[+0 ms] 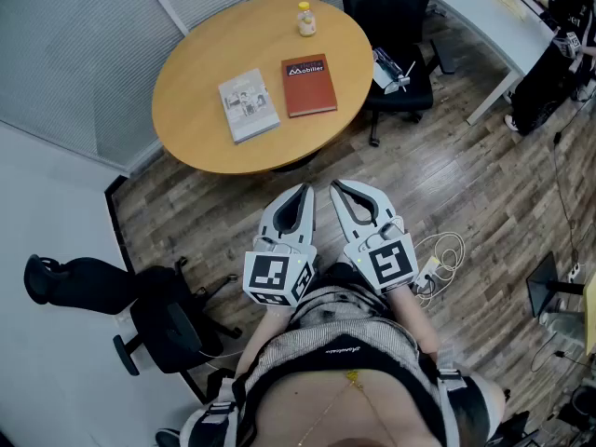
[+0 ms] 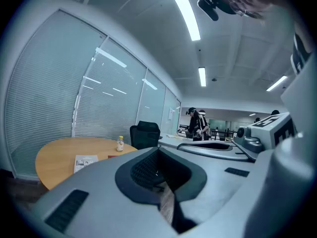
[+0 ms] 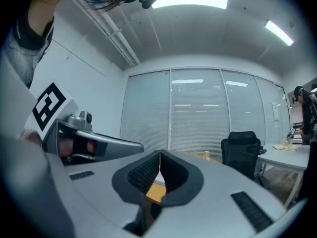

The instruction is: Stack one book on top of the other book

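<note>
Task not begun. Nothing is stacked.

Books: two, lying flat on the round bench. The pale grey book sits to the left and the red book just beside it on the right. A strip of bare wood shows between them, and neither overlaps the other. A small bottle stands on the far side of the bench beyond the red book, clear of both.

Grippers: the left gripper and right gripper are held side by side close to the person's body. They hang over the wooden floor, well short of the bench's near edge, and point roughly toward it.
- Left gripper view: fingers are closed pad to pad with nothing between them. The bench, the pale grey book and the bottle show in the distance.
- Right gripper view: fingers are likewise pressed together and empty. A slice of bench top shows below the tips.

Left to do, by my reckoning: all of it.
- Close the distance to the bench.
- Open one pair of fingers and take one book by an edge.
- Lift it and lay it square on the other.

Either book looks a fair candidate to move. Both lie flat on the wood, so getting a finger under an edge is probably the awkward part.

A black office chair stands at the bench's far right, out of the approach line.
</note>
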The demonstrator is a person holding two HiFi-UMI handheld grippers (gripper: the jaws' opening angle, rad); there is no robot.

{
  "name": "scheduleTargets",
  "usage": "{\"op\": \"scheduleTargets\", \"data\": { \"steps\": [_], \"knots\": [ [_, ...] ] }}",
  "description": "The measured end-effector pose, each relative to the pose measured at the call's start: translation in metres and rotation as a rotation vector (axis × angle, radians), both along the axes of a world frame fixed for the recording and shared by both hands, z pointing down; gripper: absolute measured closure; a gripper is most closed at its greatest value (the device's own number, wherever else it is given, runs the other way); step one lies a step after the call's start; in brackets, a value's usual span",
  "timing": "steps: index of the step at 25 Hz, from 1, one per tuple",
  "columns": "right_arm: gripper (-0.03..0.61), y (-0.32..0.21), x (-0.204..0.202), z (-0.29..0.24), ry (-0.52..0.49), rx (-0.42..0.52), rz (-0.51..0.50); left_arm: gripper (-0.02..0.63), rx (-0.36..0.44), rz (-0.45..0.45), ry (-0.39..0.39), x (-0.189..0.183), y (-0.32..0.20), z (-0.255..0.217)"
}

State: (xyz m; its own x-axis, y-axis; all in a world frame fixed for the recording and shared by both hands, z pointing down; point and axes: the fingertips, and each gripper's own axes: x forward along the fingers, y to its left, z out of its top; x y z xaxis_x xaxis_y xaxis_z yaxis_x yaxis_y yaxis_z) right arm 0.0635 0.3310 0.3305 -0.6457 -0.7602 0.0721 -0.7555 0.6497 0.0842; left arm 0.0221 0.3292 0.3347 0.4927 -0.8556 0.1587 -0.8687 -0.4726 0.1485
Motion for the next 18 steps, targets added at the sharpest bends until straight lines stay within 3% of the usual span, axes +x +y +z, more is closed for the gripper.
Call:
{"op": "scheduleTargets", "data": {
  "steps": [12,18],
  "knots": [
    [0.553,0.002,0.012,0.005,-0.017,-0.021,-0.047,0.592,-0.019,-0.011,0.006,0.014,0.001,0.005],
    [0.553,-0.011,0.014,0.004,-0.042,-0.027,-0.023,0.593,-0.023,-0.004,0.017,0.013,-0.01,0.008]
  ]
}}
